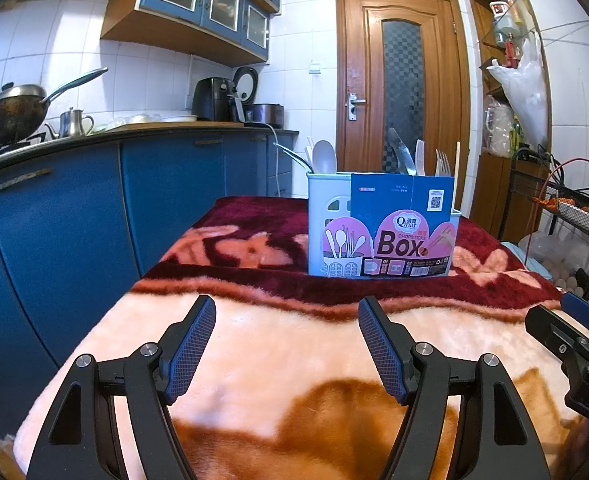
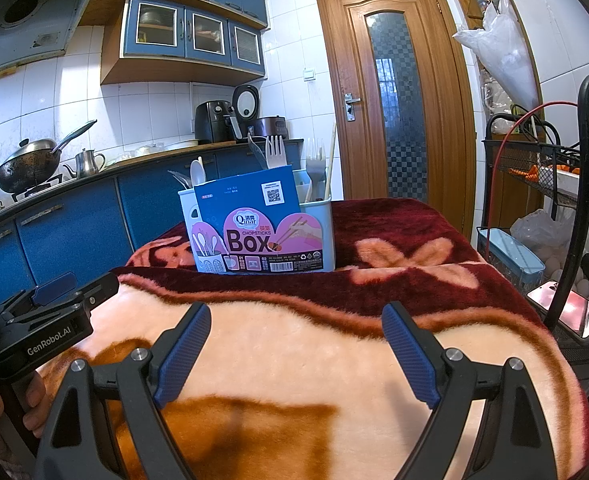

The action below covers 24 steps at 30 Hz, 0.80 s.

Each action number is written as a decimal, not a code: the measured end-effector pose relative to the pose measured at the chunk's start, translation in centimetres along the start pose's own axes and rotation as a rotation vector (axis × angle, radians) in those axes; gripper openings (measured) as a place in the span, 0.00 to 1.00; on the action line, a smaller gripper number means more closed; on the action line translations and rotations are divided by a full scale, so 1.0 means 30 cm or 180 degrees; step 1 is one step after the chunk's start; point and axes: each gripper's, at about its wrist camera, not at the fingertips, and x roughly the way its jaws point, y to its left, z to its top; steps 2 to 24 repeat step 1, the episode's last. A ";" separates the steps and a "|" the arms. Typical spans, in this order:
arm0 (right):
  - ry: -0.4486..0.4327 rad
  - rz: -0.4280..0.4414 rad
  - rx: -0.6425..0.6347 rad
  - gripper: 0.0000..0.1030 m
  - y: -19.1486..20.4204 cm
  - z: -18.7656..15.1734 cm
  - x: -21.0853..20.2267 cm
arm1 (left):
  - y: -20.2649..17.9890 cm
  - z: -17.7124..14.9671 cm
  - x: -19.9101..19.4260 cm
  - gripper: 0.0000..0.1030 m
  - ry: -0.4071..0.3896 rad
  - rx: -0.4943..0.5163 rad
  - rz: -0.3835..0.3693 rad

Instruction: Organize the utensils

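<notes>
Both claws, left claw (image 1: 286, 344) and right claw (image 2: 296, 350), hang released and empty over the blanket-covered table (image 1: 294, 360); the utensil box (image 1: 382, 224) stands straight ahead at the far end, handles upright, well apart, neither claw clearly nearer.

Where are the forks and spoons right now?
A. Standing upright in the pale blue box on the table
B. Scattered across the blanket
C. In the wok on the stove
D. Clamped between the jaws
A: the forks and a spoon stand upright in the pale blue box, and no utensils show loose on the blanket.
</notes>
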 end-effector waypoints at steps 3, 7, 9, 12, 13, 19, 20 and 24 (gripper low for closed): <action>0.0001 0.0001 0.0000 0.87 -0.001 0.002 0.001 | 0.000 0.001 0.000 0.73 0.0001 0.0003 0.0001; 0.0001 0.0001 0.0000 0.87 -0.001 0.002 0.001 | 0.000 0.001 0.000 0.73 0.0001 0.0003 0.0001; 0.0001 0.0001 0.0000 0.87 -0.001 0.002 0.001 | 0.000 0.001 0.000 0.73 0.0001 0.0003 0.0001; 0.0001 0.0001 0.0000 0.87 -0.001 0.002 0.001 | 0.000 0.001 0.000 0.73 0.0001 0.0003 0.0001; 0.0001 0.0001 0.0000 0.87 -0.001 0.002 0.001 | 0.000 0.001 0.000 0.73 0.0001 0.0003 0.0001; 0.0001 0.0001 0.0000 0.87 -0.001 0.002 0.001 | 0.000 0.001 0.000 0.73 0.0001 0.0003 0.0001; 0.0001 0.0001 0.0000 0.87 -0.001 0.002 0.001 | 0.000 0.001 0.000 0.73 0.0001 0.0003 0.0001; 0.0001 0.0001 0.0000 0.87 -0.001 0.002 0.001 | 0.000 0.001 0.000 0.73 0.0001 0.0003 0.0001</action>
